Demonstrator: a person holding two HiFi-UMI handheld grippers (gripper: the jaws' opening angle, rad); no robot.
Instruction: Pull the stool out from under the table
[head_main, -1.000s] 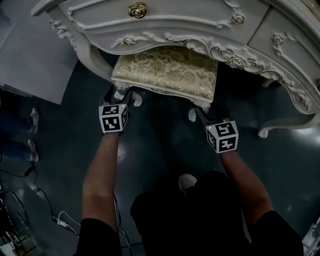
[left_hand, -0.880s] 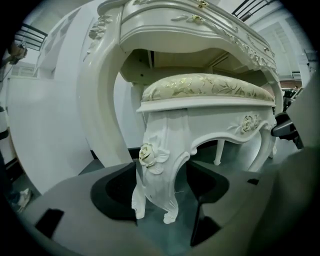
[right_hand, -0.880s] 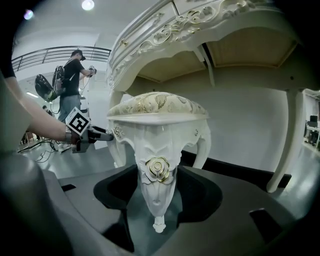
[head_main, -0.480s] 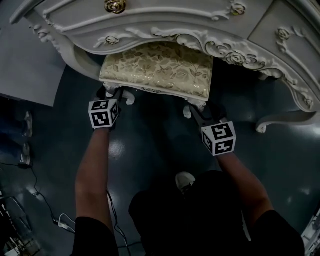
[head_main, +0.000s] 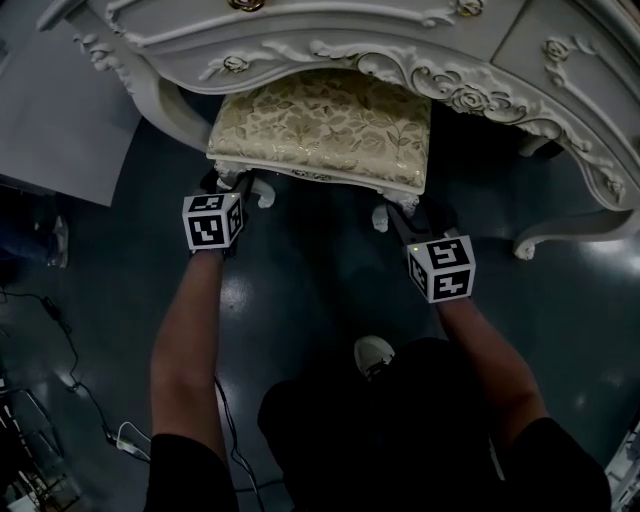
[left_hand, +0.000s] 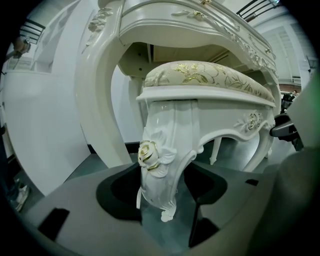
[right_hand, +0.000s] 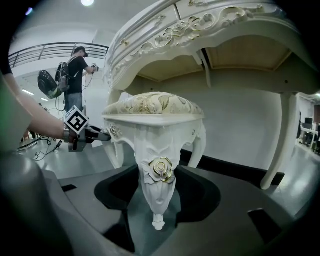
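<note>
Stool (head_main: 322, 135) front edge clears table (head_main: 480, 60); bare floor (head_main: 310, 270) nearer.

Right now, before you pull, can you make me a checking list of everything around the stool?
Surface: dark glossy floor.
Job's things: cushioned stool, partly under the carved white dressing table.
Clutter: pale flat panel on the floor at the left.
Grippers: left tongs shut on the stool's left front leg; right tongs shut on its right front leg.
Cables: loose cables on the floor, far left.
Surroundings: person with a backpack standing beyond.
</note>
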